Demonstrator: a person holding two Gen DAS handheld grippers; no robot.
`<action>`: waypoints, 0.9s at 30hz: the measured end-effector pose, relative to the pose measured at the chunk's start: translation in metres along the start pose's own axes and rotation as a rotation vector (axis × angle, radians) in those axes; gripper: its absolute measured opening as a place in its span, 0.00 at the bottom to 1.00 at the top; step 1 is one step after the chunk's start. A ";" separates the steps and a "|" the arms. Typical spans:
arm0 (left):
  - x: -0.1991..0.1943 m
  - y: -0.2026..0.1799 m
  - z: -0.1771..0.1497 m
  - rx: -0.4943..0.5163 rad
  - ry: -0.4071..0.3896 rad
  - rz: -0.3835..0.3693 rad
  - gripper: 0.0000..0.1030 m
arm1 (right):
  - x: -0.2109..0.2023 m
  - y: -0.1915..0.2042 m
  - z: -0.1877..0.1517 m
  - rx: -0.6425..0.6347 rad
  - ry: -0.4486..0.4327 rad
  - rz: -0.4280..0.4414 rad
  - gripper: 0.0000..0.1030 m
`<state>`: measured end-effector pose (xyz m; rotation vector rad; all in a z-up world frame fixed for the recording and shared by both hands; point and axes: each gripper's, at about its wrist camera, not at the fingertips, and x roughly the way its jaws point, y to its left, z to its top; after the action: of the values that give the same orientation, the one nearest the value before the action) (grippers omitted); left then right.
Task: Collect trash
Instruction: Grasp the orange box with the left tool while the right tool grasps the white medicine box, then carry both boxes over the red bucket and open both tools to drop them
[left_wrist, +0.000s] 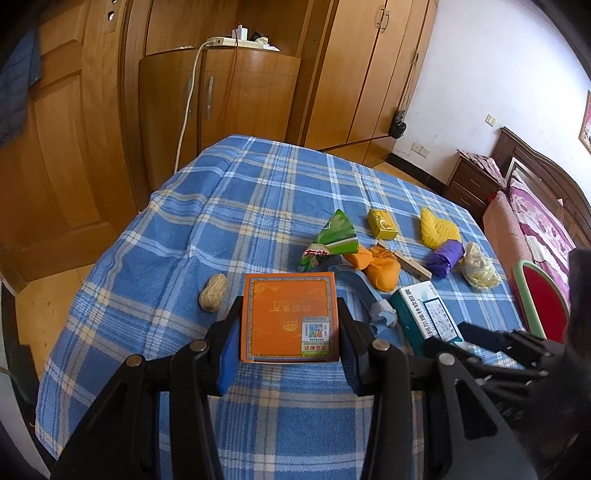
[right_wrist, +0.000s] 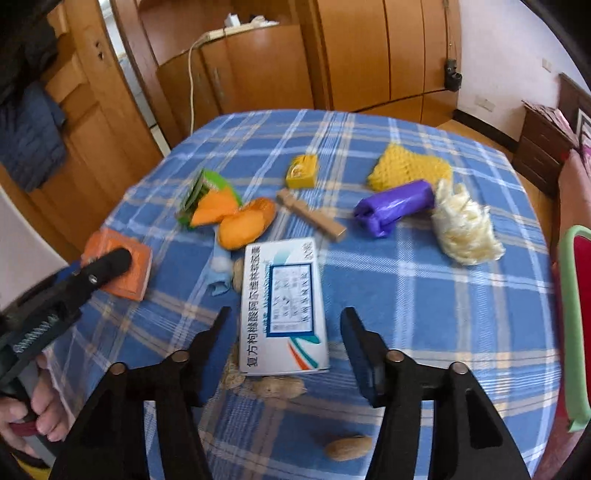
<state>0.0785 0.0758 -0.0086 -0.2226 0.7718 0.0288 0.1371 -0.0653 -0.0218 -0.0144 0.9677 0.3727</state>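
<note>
Blue plaid cloth covers the worktop (left_wrist: 266, 192), which is scattered with trash. My left tongs (left_wrist: 290, 332) point steeply downward and pinch an orange box (left_wrist: 290, 317) by its two sides, the blue pads pressed against it; in the right wrist view the same tongs (right_wrist: 110, 266) reach in from the left edge, with a hand (right_wrist: 33, 413) wrapped around the grip at the lower left. My right tongs (right_wrist: 286, 332) also tilt downward and stand spread, with a white medicine box (right_wrist: 284, 306) lying flat between the fingers (right_wrist: 212, 339); the pads are clear of its sides. Peanut shells (right_wrist: 277, 386) lie just below the box's near end, and another shell (right_wrist: 347, 446) sits nearer the camera. Beyond the white box are orange peel pieces (right_wrist: 240, 218) beside a green wrapper (right_wrist: 201, 188), a wooden block (right_wrist: 312, 216), a small yellow box (right_wrist: 303, 171), a yellow mesh sponge (right_wrist: 410, 166), a purple crumpled bag (right_wrist: 395, 205) touching a pale crumpled bag (right_wrist: 463, 229), and a blue scrap with a cotton wad (right_wrist: 219, 273). From the left wrist, one peanut (left_wrist: 213, 293) lies just left of the orange box.
</note>
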 end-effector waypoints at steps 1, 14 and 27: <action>0.000 0.000 0.000 0.001 0.000 0.000 0.44 | 0.003 0.002 -0.002 -0.001 0.008 0.000 0.59; -0.009 -0.017 0.005 0.033 -0.004 -0.039 0.44 | -0.011 -0.010 -0.004 0.072 -0.075 0.008 0.50; -0.018 -0.081 0.018 0.133 0.014 -0.184 0.44 | -0.093 -0.067 -0.017 0.211 -0.230 -0.034 0.50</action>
<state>0.0870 0.0015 0.0318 -0.1666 0.7619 -0.1982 0.0970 -0.1590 0.0331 0.1997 0.7742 0.2333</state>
